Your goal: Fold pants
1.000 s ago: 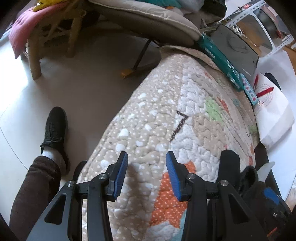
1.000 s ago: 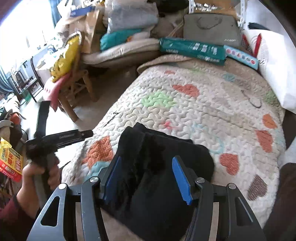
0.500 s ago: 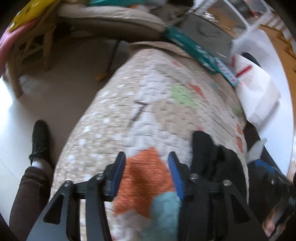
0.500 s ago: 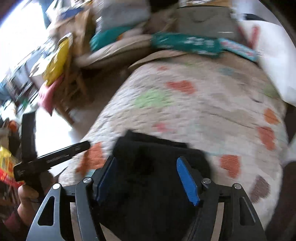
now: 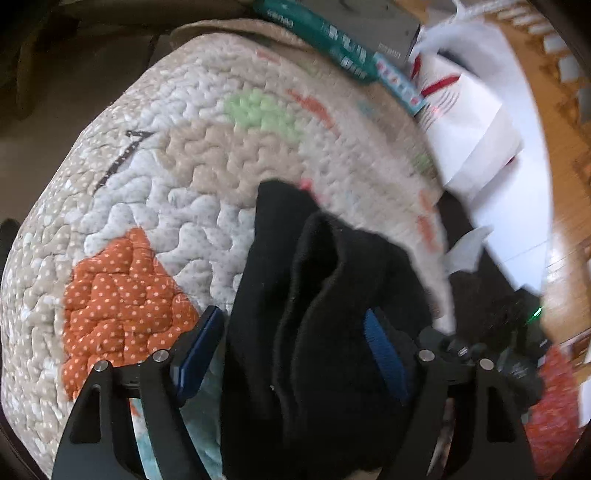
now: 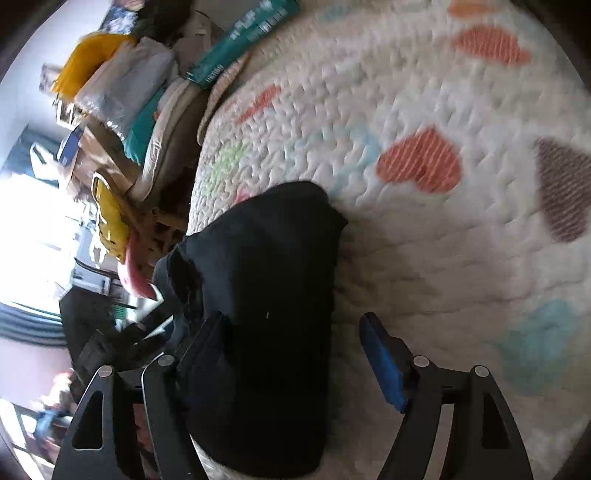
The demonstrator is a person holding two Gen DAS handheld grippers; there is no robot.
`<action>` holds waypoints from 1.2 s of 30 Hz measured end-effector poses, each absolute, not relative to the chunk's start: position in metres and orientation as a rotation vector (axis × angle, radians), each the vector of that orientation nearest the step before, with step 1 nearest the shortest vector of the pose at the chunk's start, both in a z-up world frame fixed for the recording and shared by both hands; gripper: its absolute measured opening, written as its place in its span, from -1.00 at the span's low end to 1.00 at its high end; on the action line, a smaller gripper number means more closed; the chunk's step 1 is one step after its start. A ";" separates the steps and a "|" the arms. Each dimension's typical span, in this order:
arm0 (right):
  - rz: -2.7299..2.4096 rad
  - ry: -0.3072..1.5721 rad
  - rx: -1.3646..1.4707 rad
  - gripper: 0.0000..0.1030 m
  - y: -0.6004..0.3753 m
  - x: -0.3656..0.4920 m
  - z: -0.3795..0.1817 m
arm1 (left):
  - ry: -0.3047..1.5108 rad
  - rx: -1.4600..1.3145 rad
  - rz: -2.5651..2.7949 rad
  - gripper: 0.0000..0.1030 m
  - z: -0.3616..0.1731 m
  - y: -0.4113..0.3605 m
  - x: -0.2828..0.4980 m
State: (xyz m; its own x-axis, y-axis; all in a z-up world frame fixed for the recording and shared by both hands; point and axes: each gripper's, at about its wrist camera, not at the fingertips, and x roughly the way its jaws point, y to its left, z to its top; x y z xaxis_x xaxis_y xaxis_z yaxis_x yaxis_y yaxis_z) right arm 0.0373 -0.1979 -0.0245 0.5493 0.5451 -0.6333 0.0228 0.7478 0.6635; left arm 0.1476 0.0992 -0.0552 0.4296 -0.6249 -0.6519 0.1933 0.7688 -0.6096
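- Left wrist view: black pants bunched in a rumpled heap on the quilt, lying on the near part of the bed.
- Left gripper over the near end of the pants, jaws wide, just been opening; cloth sits between the blue pads, pads not pressing it as far as visible.
- Orange dotted patch just left of the pants, touching the left pad's side of the frame.
- Green patch beyond the pants, well apart.
- Teal box at the far edge of the quilt, white pillow to the far right of the pants.
- Frame blurred at right; dark hardware there beside the pants, cannot tell details.
- Right wrist view: pants seen as a folded dark bundle on the quilt, near its left edge.
- Right gripper jaws wide, just been opening; pants lie between them, close against the left finger, clear gap to the right pad.
- Red striped heart patch beyond and right of the pants, apart.
- Teal box and a pile of clutter far left of the pants, off the bed.
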 end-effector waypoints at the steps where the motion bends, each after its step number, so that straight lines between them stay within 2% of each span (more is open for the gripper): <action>1: 0.353 0.960 0.699 0.57 -0.196 0.042 -0.029 | 0.990 -0.467 -0.535 0.71 -0.054 0.093 0.147; 2: 0.374 0.970 0.729 0.60 -0.194 0.049 -0.035 | 0.990 -0.440 -0.533 0.85 -0.053 0.084 0.147; 4: 0.385 0.946 0.761 0.65 -0.191 0.056 -0.038 | 0.995 -0.332 -0.488 0.89 -0.050 0.063 0.145; 5: 0.390 0.948 0.755 0.64 -0.190 0.057 -0.036 | 0.995 -0.276 -0.478 0.79 -0.048 0.054 0.144; 6: 0.409 0.964 0.731 0.39 -0.185 0.062 -0.033 | 0.989 -0.212 -0.461 0.50 -0.045 0.044 0.140; 7: 0.395 0.981 0.682 0.14 -0.180 0.062 -0.028 | 0.986 -0.192 -0.461 0.33 -0.042 0.042 0.139; 8: 0.390 0.979 0.636 0.00 -0.176 0.061 -0.022 | 0.987 -0.193 -0.489 0.01 -0.038 0.038 0.136; 9: 0.403 0.975 0.611 -0.17 -0.174 0.060 -0.017 | 0.985 -0.196 -0.498 -0.18 -0.035 0.038 0.135; 12: 0.392 0.975 0.549 -0.25 -0.169 0.058 0.000 | 0.980 -0.200 -0.515 -0.36 -0.023 0.034 0.133; 20: 0.344 0.853 0.418 -0.28 -0.197 0.084 0.068 | 0.934 -0.325 -0.572 -0.35 0.029 0.006 0.194; 25: 0.288 0.840 0.411 -0.28 -0.226 0.124 0.081 | 0.967 -0.337 -0.574 -0.32 0.029 -0.026 0.249; 28: 0.257 0.855 0.409 -0.28 -0.238 0.146 0.070 | 1.020 -0.363 -0.566 -0.19 0.009 -0.035 0.276; 30: 0.232 0.877 0.393 -0.25 -0.245 0.163 0.055 | 1.073 -0.392 -0.543 -0.03 -0.011 -0.035 0.293; 31: 0.220 0.889 0.390 -0.15 -0.248 0.168 0.051 | 1.094 -0.406 -0.535 -0.01 -0.019 -0.034 0.298; 32: 0.200 0.912 0.396 -0.07 -0.252 0.175 0.040 | 1.116 -0.440 -0.546 0.10 -0.027 -0.032 0.304; 33: 0.178 0.922 0.412 0.07 -0.258 0.178 0.031 | 1.127 -0.485 -0.568 0.12 -0.034 -0.029 0.308; 34: 0.163 0.920 0.448 0.30 -0.264 0.180 0.024 | 1.121 -0.520 -0.585 0.13 -0.036 -0.025 0.309; 36: 0.171 0.907 0.541 0.51 -0.279 0.179 0.012 | 1.117 -0.543 -0.607 0.14 -0.038 -0.023 0.309</action>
State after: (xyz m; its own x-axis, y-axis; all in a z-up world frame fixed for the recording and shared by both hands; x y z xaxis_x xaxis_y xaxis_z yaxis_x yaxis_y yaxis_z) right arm 0.1786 -0.2791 0.0120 0.6130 0.3631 -0.7017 0.0831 0.8536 0.5142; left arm 0.3094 -0.0231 -0.0381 0.3130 -0.6891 -0.6535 0.1731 0.7180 -0.6742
